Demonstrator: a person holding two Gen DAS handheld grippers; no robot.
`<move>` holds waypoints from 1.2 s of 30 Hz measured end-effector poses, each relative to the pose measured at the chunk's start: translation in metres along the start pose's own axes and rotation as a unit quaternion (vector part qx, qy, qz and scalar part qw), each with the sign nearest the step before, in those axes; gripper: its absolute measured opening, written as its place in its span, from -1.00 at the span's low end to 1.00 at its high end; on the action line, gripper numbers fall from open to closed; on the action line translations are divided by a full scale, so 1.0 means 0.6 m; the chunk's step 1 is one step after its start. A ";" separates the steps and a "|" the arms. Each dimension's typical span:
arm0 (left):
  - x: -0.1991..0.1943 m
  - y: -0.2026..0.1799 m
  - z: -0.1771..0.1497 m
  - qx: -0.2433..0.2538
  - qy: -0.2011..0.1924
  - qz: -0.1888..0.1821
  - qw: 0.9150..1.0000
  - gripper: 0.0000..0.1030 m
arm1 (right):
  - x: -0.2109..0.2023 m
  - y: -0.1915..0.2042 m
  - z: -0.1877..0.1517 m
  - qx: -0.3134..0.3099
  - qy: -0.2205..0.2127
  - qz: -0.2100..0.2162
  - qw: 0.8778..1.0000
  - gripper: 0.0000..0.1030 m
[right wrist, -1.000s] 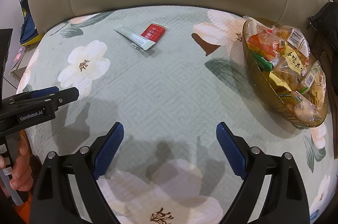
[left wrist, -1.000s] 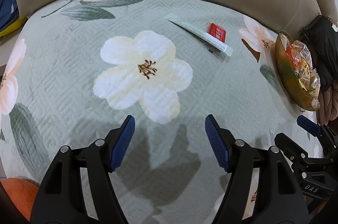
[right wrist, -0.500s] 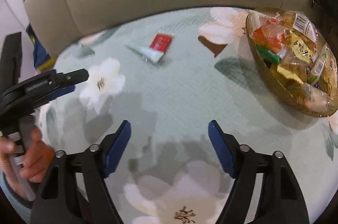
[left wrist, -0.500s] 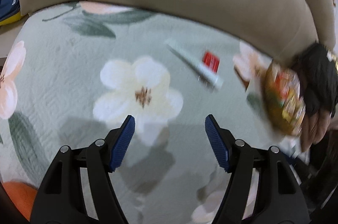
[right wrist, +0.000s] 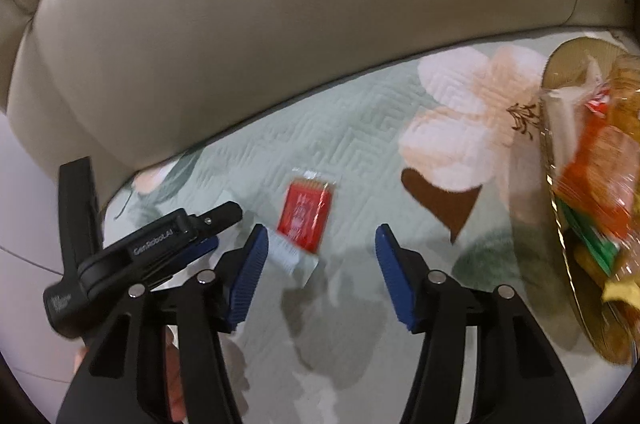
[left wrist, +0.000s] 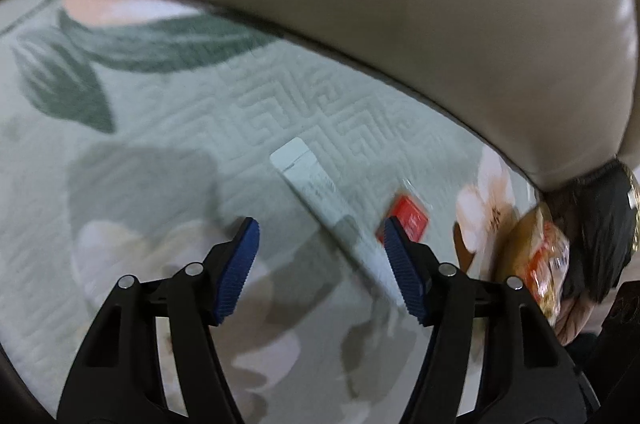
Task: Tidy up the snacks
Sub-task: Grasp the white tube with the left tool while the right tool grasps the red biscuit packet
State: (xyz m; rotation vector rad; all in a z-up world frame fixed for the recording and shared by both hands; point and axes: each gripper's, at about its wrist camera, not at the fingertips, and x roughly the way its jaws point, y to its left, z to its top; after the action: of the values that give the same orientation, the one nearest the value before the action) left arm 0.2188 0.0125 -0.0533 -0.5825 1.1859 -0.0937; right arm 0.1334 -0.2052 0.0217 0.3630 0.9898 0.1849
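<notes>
Left tongs: our left tongs [left wrist: 318, 248] are wide open and hold nothing. They sit at the bottom middle of the left picture.

White stick: the long white stick pack [left wrist: 320, 195] lies flat on the green flower cover [left wrist: 160, 111]. It runs from the middle of the left picture down to the lower right, and its far end slips under the right blue pad [left wrist: 400, 272]. We think it lies slanted across the gap, not straight along it.

Red pack: the small red pack [left wrist: 410, 218] lies just beside the white stick, at the tip of that same pad.

Right tongs: our right tongs [right wrist: 320, 256] are also wide open and empty, at the bottom middle of the right picture.

Red pack again: here the red pack [right wrist: 306, 216] sits just ahead of the gap, a bit left of the middle, standing the tall way in the frame.

Bowl: the gold bowl [right wrist: 560, 216] full of snacks fills the right edge.

Who is nearer: we judge the left tongs are closer to the stick and the right tongs are closer to the red pack.

Next move: we think 2 picks are left, and both go right to the bowl.
</notes>
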 end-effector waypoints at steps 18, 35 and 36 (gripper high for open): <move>-0.005 -0.024 -0.028 0.227 -0.019 0.096 0.969 -0.64 | 0.111 0.036 0.001 -0.026 0.044 -0.004 0.999 0.07; -0.015 -0.019 -0.093 0.296 -0.027 0.139 0.945 -0.65 | 0.140 0.084 -0.039 -0.126 0.052 -0.107 0.985 -0.29; -0.017 -0.019 -0.100 0.301 -0.025 0.132 0.944 -0.65 | 0.132 0.078 -0.047 -0.125 0.057 -0.107 0.985 -0.29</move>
State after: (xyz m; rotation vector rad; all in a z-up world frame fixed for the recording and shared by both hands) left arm 0.1641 -0.0163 -0.0542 0.1124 1.1024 -0.2018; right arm 0.1531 -0.1307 -0.0363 0.0141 1.0975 0.1338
